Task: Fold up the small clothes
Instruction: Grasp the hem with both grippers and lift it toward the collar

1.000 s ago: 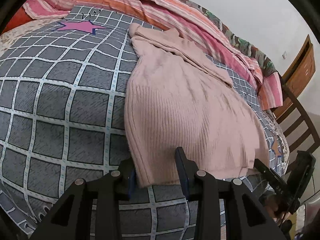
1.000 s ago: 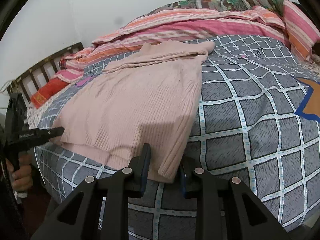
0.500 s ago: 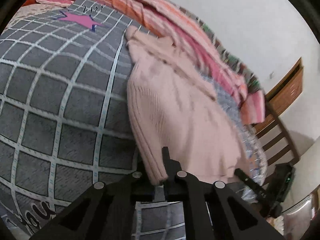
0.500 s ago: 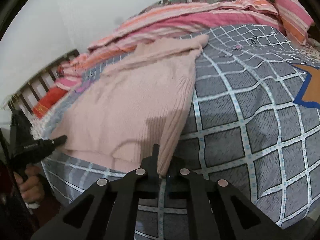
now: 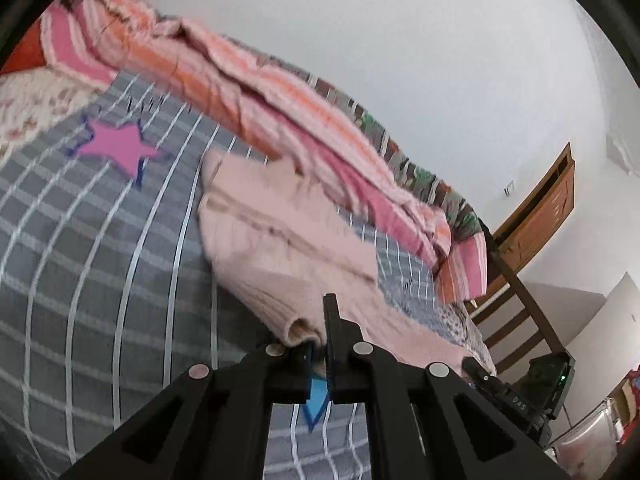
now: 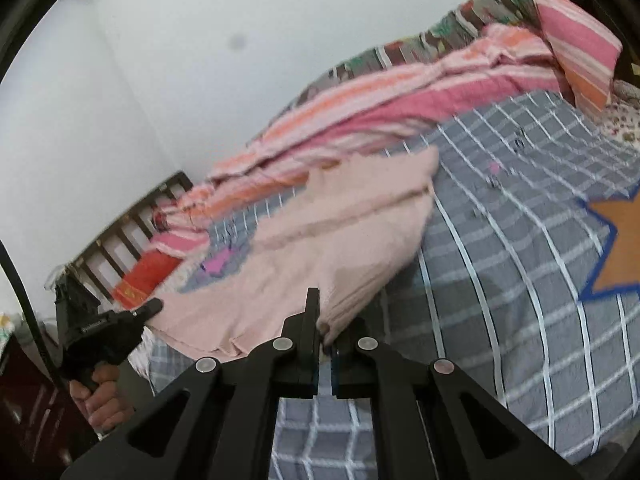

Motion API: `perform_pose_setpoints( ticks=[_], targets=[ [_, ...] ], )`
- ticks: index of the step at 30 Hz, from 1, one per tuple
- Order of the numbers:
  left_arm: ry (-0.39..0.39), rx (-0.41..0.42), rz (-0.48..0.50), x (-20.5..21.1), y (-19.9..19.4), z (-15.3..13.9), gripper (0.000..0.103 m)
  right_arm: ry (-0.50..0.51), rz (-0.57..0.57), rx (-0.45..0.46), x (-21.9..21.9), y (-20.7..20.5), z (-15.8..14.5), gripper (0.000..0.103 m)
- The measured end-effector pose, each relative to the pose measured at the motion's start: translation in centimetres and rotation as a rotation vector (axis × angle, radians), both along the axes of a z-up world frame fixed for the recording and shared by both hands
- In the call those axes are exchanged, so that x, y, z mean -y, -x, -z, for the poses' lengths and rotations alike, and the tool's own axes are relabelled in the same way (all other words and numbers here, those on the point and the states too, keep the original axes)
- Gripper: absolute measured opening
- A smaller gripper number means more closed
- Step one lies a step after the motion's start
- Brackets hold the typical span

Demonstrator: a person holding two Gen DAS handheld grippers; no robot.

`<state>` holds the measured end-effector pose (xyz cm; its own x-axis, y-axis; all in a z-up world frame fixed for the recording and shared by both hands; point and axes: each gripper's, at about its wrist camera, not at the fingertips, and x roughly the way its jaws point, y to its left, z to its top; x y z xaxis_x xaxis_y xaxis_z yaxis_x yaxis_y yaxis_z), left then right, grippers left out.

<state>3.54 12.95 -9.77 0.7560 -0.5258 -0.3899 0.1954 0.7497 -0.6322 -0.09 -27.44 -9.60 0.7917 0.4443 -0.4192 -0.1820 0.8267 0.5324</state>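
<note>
A pale pink ribbed knit sweater [image 5: 280, 240] lies on the grey checked bedspread [image 5: 100, 260]; it also shows in the right wrist view [image 6: 320, 248]. My left gripper [image 5: 316, 340] is shut on the sweater's near hem corner and holds it lifted off the bed. My right gripper [image 6: 326, 336] is shut on the other hem corner, also raised. The hem hangs between the two grippers. The left gripper shows in the right wrist view [image 6: 100, 328], and the right gripper shows in the left wrist view [image 5: 516, 392].
A striped pink and orange quilt [image 5: 280, 104] is bunched along the far side by the wall. A wooden bed frame [image 5: 532, 240] stands at the right, a slatted headboard [image 6: 132, 224] at the left. The bedspread has a pink star [image 5: 120, 148] and an orange star [image 6: 616, 248].
Both grippers closed on the sweater's hem corners and lifted them up and forward. The near half of the sweater has risen off the bedspread.
</note>
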Motion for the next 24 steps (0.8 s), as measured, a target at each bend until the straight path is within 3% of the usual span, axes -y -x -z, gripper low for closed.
perform_pose_setpoints(
  ticks=[8, 14, 24],
  targets=[
    [-0.017, 0.002, -0.077, 0.2, -5.5, -3.7, 0.005, -0.061, 0.074, 0.054, 1.3, -6.1, -3.9, 0.004],
    [-0.112, 0.03, -0.116, 1.4, -9.7, -5.5, 0.005, -0.036, 0.096, 0.072, 0.8, -11.1, -5.9, 0.004],
    [-0.197, -0.026, -0.157, 3.2, -18.6, -4.0, 0.005, -0.02, 0.13, 0.0, 0.5, -21.1, -4.2, 0.004]
  ],
)
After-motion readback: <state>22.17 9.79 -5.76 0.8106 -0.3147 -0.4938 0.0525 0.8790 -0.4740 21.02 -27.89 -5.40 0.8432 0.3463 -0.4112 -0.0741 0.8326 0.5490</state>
